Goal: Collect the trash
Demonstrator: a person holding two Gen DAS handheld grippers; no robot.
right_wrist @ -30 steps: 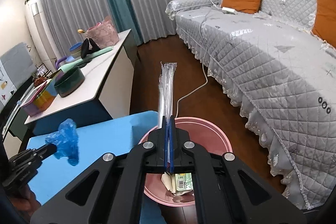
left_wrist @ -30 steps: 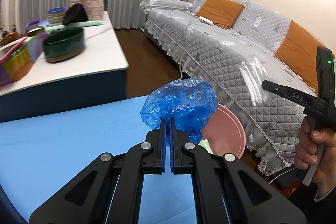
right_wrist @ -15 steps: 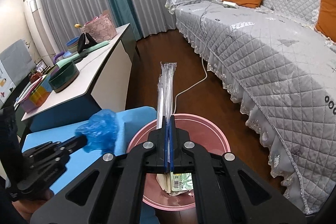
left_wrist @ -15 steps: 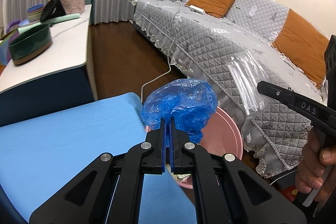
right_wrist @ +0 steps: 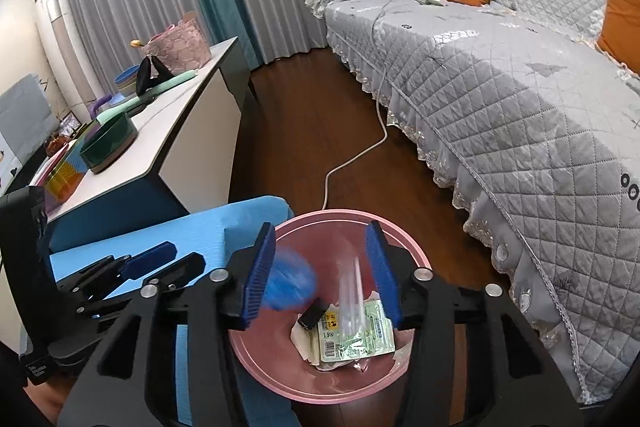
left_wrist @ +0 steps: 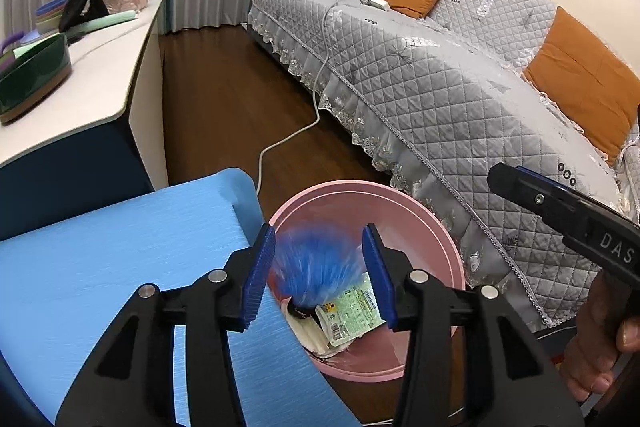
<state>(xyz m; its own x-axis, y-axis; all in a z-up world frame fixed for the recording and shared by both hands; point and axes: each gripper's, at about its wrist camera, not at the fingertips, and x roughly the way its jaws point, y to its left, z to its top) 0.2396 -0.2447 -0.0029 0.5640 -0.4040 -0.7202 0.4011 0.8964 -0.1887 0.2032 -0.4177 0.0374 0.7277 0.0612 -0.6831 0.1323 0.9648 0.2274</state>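
A dark wooden floor (right_wrist: 304, 115) carries a pink basin (right_wrist: 340, 219), a white cable (right_wrist: 360, 151) trailing across it, a grey-covered sofa (right_wrist: 520, 99) and a white-topped table (right_wrist: 180, 111). The basin stands just beside the corner of a bare blue table (left_wrist: 120, 247). On the white-topped table sit a dark green bowl (right_wrist: 108, 143) and a pink lace basket (right_wrist: 180, 39).

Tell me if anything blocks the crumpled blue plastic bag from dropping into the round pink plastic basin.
Nothing visible does. The crumpled blue plastic bag, blurred, is between the open left gripper jaws, directly above the round pink plastic basin.
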